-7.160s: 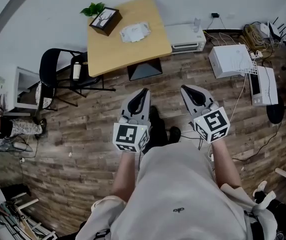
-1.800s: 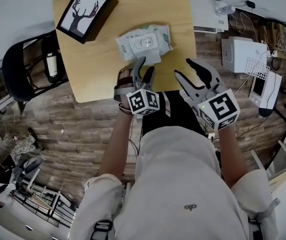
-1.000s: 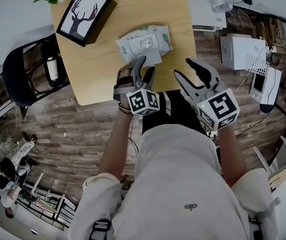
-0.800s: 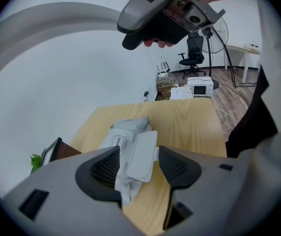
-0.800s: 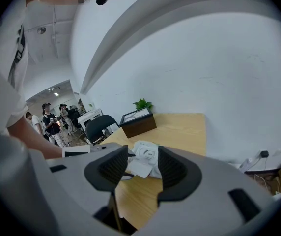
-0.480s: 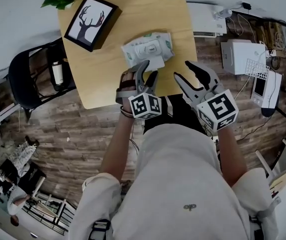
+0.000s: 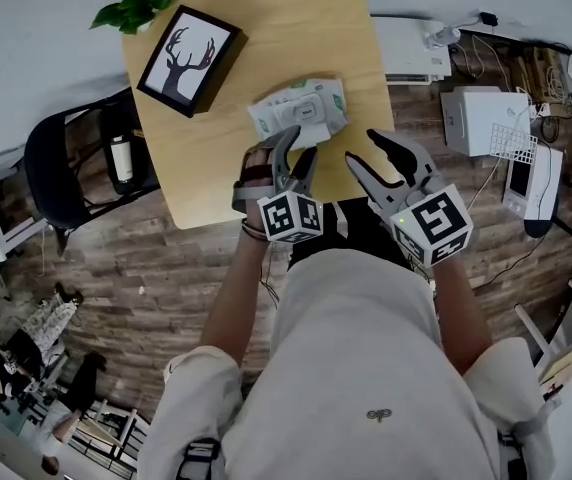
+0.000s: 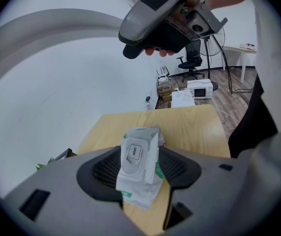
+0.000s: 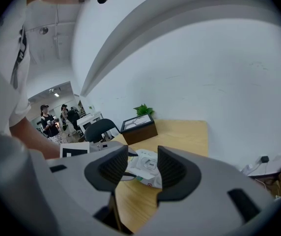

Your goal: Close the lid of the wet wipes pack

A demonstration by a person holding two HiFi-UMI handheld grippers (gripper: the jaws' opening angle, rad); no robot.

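Note:
The wet wipes pack lies on the wooden table, white with green print. Its lid flap stands open on the side near me. My left gripper is open just short of the pack's near edge. In the left gripper view the pack shows between the spread jaws of the left gripper, with the flap raised on the right. My right gripper is open too, to the right of the pack and apart from it. The right gripper view frames the pack beyond the right gripper.
A black box with a deer picture and a green plant sit at the table's far left. A black chair stands left of the table. White appliances and cables lie on the floor to the right.
I have walked up to the table. Over the last second the table and pack slid lower in the head view, and both open grippers came nearer the pack.

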